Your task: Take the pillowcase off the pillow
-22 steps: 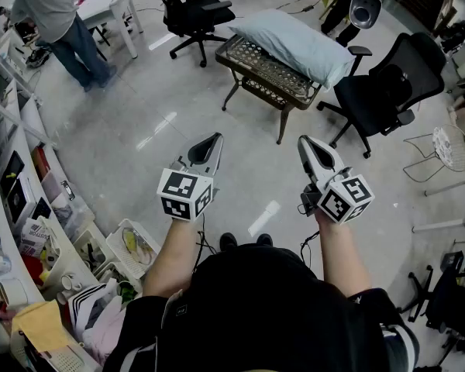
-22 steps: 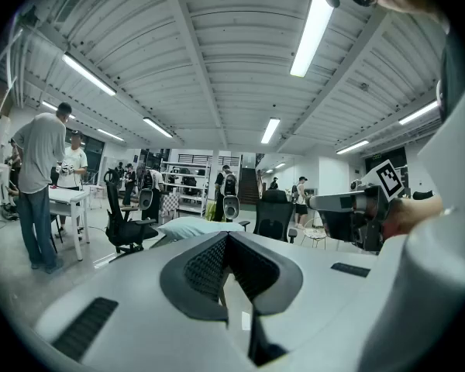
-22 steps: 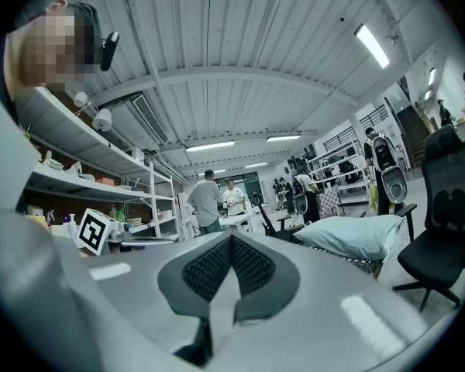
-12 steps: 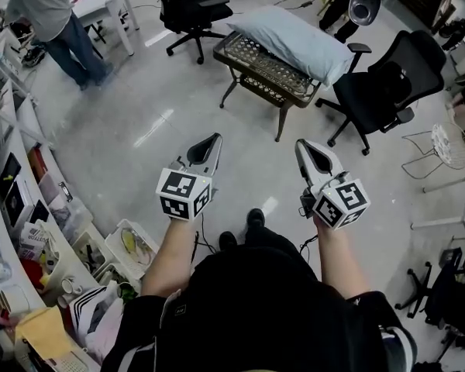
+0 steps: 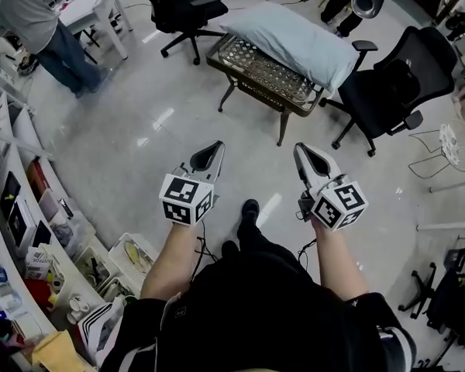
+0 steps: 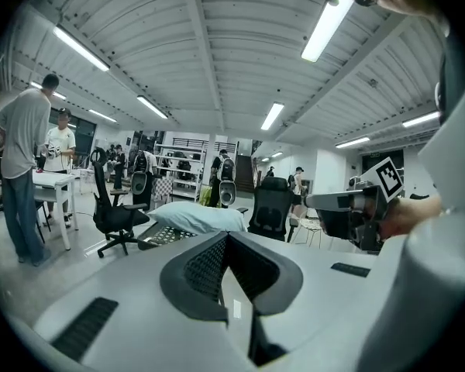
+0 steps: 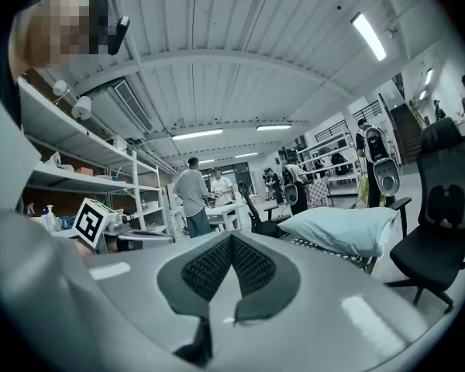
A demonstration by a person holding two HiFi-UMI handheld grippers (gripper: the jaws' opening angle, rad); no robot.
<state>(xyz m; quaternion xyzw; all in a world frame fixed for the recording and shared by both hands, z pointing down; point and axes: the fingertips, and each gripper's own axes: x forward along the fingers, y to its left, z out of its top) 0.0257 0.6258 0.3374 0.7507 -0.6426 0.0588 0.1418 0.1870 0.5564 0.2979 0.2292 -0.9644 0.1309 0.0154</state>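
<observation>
not begun: pillow (image 5: 283, 39) in its pillowcase (image 5: 314, 56) lies on counter (image 5: 252, 62) at 12 o'clock; left claw (image 5: 215, 146) and right claw (image 5: 299, 150) pressed together, empty.

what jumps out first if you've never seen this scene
The pale blue pillow lying across the lattice-top table at the top of the head view draws the eye first. Nearer, the left gripper and right gripper hang side by side over the floor, both shut and empty.
</observation>
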